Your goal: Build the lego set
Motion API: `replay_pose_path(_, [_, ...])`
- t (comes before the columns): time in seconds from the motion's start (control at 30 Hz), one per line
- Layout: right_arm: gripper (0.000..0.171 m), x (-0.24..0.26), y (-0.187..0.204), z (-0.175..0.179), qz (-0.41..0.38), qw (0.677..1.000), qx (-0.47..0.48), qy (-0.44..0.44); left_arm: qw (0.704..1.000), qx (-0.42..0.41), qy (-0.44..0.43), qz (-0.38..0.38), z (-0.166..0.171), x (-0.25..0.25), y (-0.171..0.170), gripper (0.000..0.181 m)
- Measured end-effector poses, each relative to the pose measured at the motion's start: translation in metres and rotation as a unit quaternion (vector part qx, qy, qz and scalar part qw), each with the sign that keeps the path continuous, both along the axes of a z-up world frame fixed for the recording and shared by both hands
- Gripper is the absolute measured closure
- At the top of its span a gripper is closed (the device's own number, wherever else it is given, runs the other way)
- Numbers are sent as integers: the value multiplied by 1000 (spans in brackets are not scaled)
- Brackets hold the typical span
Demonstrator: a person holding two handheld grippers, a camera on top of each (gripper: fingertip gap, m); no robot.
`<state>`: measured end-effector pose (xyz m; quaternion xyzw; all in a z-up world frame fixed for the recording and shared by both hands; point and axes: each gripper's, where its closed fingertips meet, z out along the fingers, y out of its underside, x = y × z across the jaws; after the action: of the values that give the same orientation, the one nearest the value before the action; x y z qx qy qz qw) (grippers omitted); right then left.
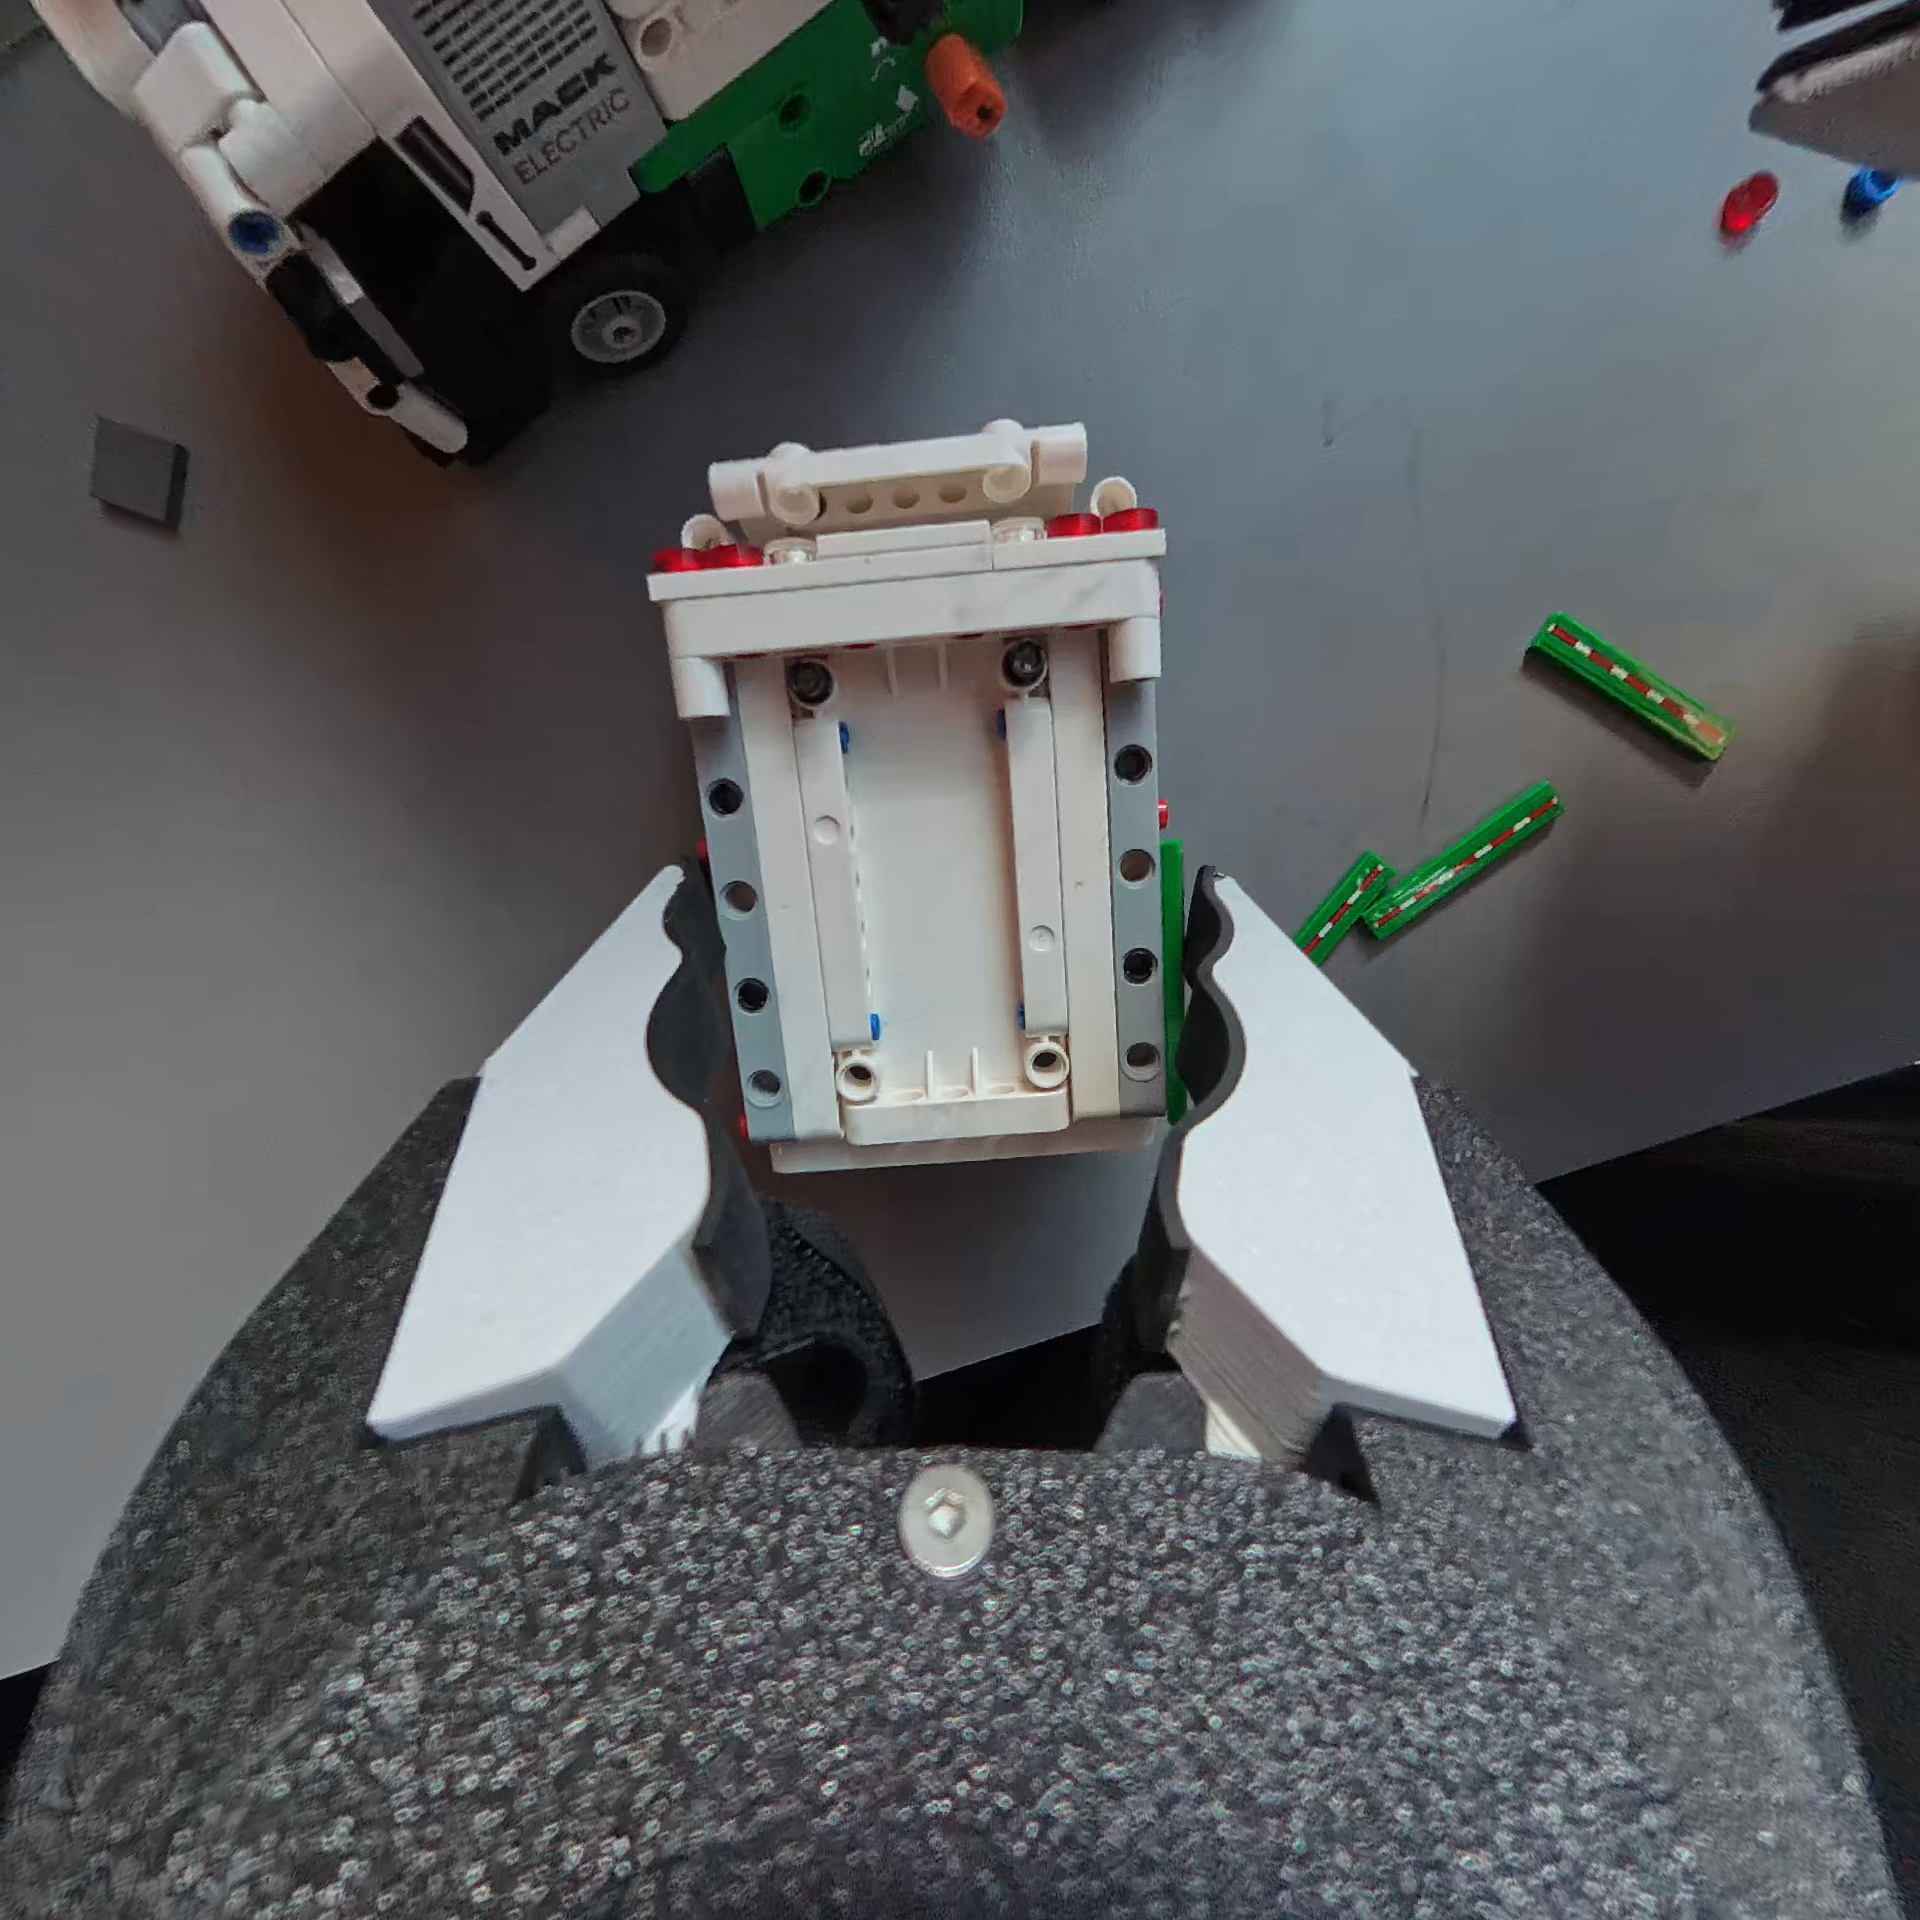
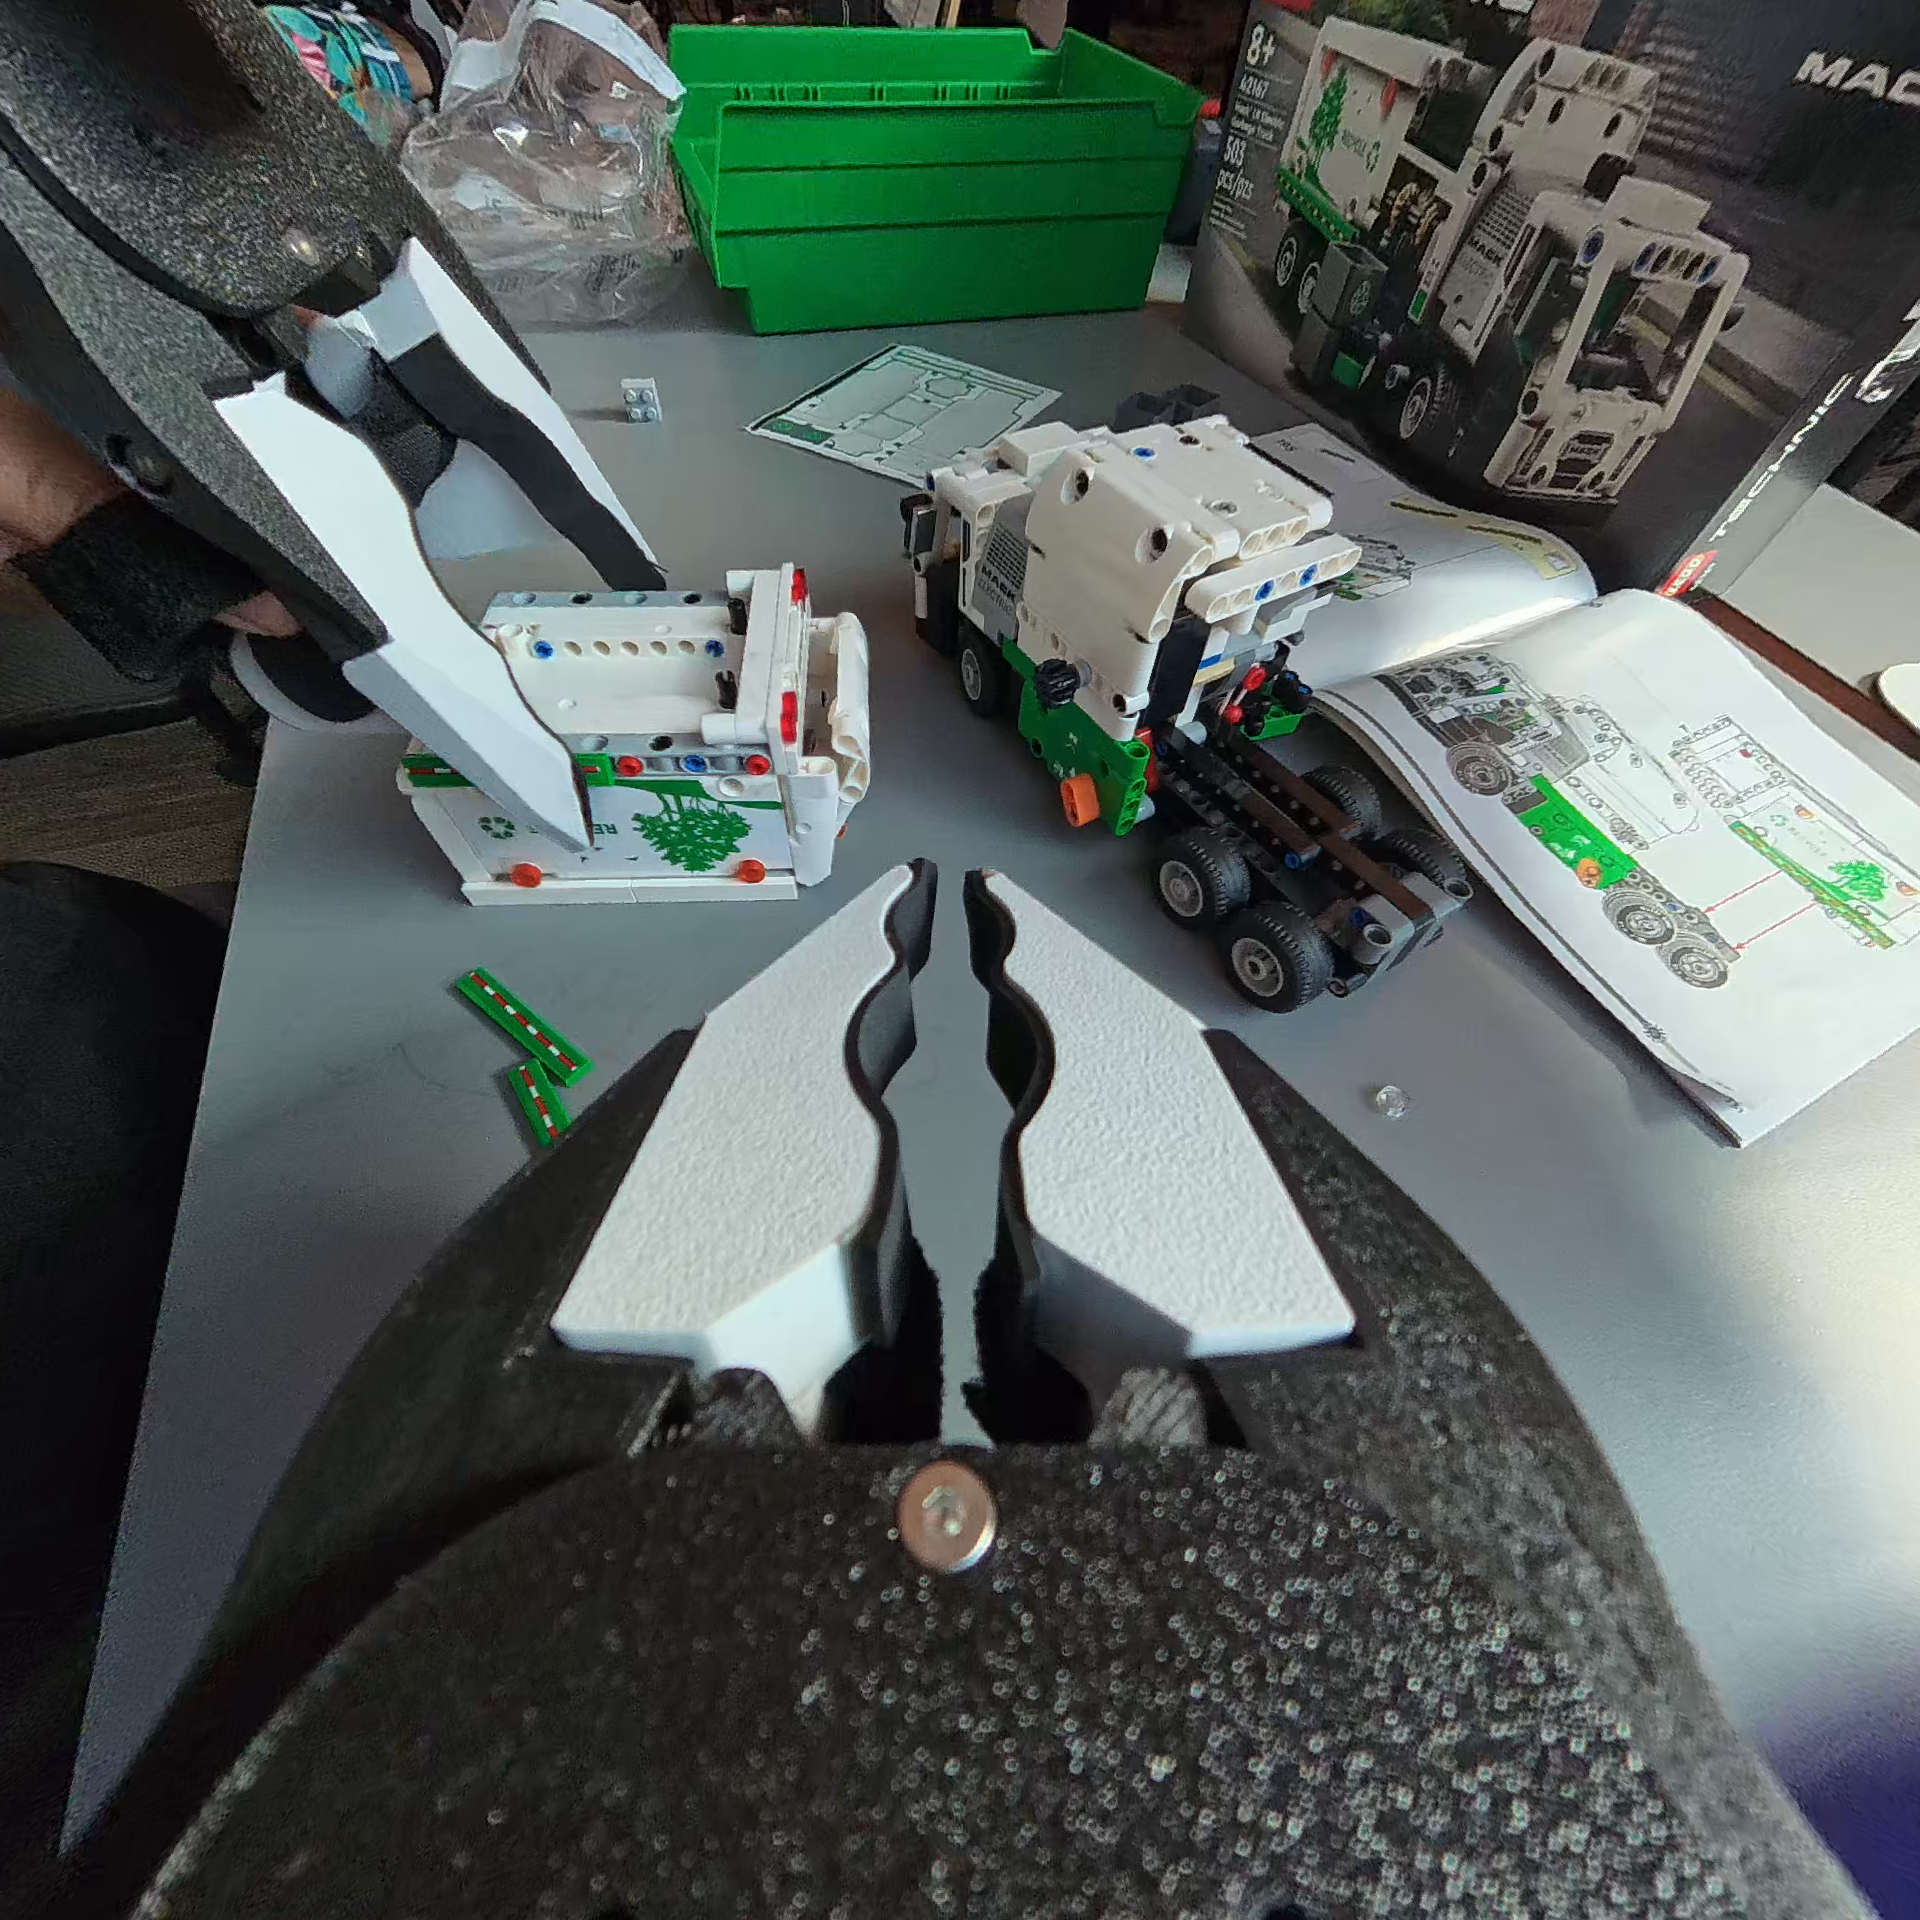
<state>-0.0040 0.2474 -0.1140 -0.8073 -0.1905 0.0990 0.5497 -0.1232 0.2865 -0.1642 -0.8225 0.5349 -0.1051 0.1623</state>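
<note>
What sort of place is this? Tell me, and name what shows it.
Probably an office or hobby work desk set up for model building: a grey table, an open instruction booklet, the set's box and a green parts bin stand around the half-built truck.

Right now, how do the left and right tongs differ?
The left tongs are spread around the white bin body, clamping its sides; the right tongs are nearly closed and empty. The left ones sit at the table; the right ones hang above it. Both have white fingers with black pads.
</note>
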Motion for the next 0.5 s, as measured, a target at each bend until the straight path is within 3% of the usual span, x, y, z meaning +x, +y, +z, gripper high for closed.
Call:
replay_pose_path(0.3, [154, -49, -7, -3, 98, 989, -66, 93, 997, 56, 30, -46, -5, 1, -2, 90])
replay_pose_path(0.5, [149, -48, -6, -5, 106, 991, -66, 47, 994, 76, 37, -75, -6, 1, -3, 91])
